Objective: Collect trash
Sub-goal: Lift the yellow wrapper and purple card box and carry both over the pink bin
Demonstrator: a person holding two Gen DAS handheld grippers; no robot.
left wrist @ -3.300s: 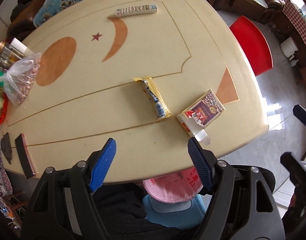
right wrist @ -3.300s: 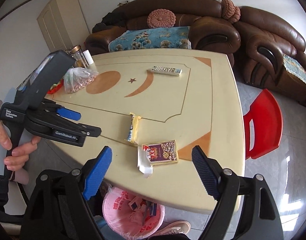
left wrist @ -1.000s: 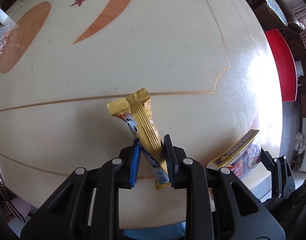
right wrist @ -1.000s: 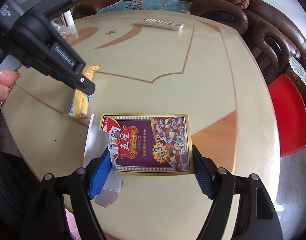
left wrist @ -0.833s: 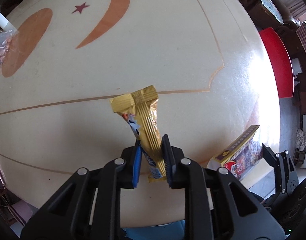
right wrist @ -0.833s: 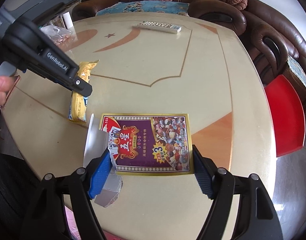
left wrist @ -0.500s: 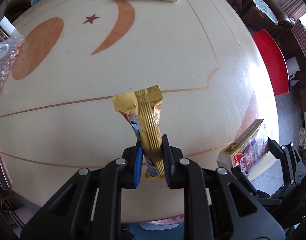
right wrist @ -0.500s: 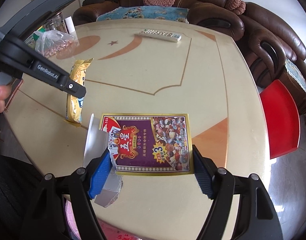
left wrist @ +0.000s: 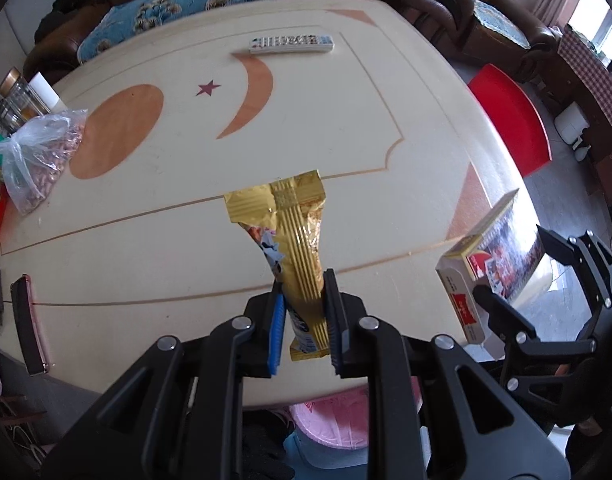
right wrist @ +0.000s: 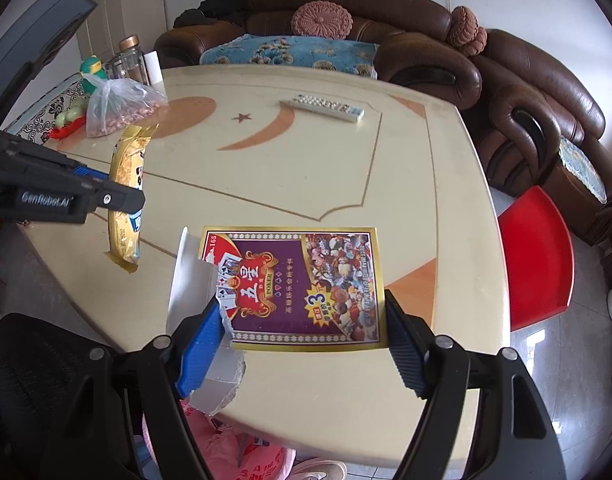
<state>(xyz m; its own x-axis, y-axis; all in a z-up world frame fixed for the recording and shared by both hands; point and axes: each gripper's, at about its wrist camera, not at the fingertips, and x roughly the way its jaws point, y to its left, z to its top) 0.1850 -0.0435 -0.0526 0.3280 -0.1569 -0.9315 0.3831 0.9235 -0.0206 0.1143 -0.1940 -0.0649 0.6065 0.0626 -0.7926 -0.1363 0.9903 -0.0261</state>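
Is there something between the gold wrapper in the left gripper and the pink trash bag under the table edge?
The table edge itself: the gold wrapper hangs above the tabletop, and the pink trash bag sits below and nearer. The left gripper must clear that edge first. Nothing else is visible between.

Both your wrist cameras look forward along their fingers from the near edge, close above the tabletop (left wrist: 386, 92) (right wrist: 426, 168), sharing its remote (left wrist: 291, 44) (right wrist: 322, 109) (far side).

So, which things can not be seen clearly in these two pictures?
- Pink trash bag, right wrist view: mostly hidden under the table edge.
- Gold wrapper, left wrist view: its print is too small to read.
- Card box: torn end partly behind the right gripper finger.
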